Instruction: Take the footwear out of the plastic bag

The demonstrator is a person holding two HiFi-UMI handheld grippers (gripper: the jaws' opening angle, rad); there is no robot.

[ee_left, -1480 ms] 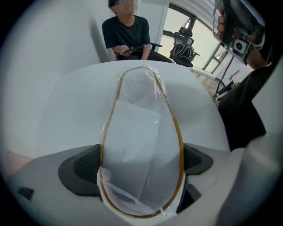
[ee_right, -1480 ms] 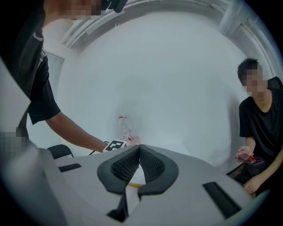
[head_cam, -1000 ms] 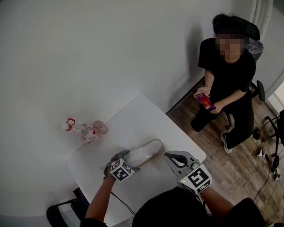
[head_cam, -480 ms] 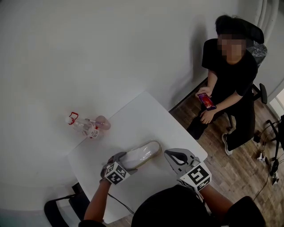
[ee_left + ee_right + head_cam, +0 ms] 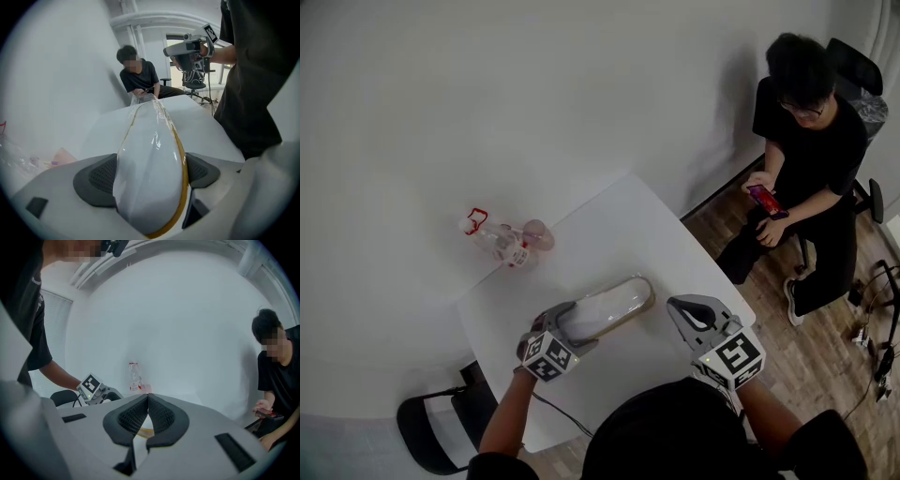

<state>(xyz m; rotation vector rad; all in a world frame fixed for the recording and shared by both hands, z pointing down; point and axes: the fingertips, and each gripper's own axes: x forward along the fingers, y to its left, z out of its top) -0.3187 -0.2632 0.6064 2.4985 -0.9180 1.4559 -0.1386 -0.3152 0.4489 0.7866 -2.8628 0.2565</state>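
- The white, tan-edged slipper (image 5: pixel 614 305), wrapped in a clear plastic bag (image 5: pixel 157 105), lies on the white worktop (image 5: pixel 609 239).
- The left claw (image 5: pixel 569 328) is closing around the slipper's near end, pads just beside its sides.
- The right claw (image 5: pixel 682 311) is closed and empty, hovering to the slipper's right.
- A plastic bottle (image 5: pixel 511 246) lies at the worktop's far corner.
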